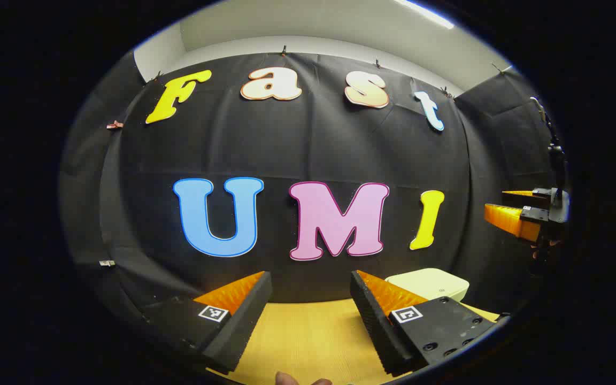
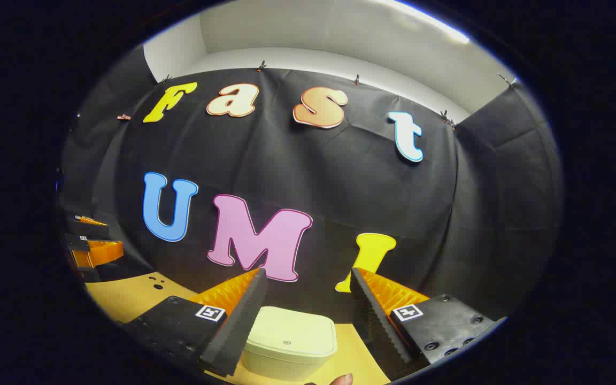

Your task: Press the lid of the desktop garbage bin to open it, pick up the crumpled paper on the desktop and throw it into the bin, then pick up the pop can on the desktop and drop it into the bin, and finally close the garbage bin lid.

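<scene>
On the wooden desktop [image 2: 126, 297] I see the pale garbage bin [image 2: 289, 342], lid down, near the cloth wall. In the right gripper view my right gripper [image 2: 308, 299] hangs above it, jaws spread, holding nothing. My left gripper [image 1: 310, 302] is likewise released, with the bin beyond its right finger.

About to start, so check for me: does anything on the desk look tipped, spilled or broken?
Nothing stands out. The bin sits upright on the desk with its lid flat and closed. Both grippers, left and right, are open above the desk.
</scene>
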### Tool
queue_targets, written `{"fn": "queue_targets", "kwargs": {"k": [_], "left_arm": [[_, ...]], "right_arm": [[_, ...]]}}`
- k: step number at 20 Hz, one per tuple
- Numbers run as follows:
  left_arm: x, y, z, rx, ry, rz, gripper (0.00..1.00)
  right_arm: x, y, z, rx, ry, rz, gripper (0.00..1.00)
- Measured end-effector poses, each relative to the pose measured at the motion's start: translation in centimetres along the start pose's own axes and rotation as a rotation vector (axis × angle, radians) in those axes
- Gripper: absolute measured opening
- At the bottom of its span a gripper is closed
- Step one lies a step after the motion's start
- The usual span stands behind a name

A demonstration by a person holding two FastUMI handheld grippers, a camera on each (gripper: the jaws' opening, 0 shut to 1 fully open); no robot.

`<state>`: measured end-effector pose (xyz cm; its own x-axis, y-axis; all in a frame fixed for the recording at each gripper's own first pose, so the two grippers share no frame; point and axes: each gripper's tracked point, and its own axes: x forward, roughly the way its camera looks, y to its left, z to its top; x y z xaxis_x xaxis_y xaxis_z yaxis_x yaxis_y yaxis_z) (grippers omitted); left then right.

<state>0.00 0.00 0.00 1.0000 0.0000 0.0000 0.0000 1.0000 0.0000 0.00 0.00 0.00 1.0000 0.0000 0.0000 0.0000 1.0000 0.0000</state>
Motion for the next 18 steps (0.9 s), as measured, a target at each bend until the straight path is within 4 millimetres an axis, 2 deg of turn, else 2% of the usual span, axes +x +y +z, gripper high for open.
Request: {"fn": "queue_targets", "kwargs": {"k": [3,7,13,18], "left_arm": [[0.7,-0.6,0.1,0.000,0.001,-0.012,0.95],[1.5,-1.2,0.4,-0.006,0.000,-0.023,0.95],[1.6,-1.0,0.9,0.001,-0.009,-0.018,0.95],[1.7,-0.5,0.4,-0.001,0.004,0.007,0.95]], "right_arm": [[0.6,-0.3,-1.0,0.012,0.026,-0.001,0.96],[1.1,-0.5,-0.7,0.014,0.010,0.002,0.96],[1.3,-0.4,-1.3,0.001,0.022,0.018,0.96],[1.6,-0.7,-2.4,-0.002,0.036,0.023,0.97]]}}
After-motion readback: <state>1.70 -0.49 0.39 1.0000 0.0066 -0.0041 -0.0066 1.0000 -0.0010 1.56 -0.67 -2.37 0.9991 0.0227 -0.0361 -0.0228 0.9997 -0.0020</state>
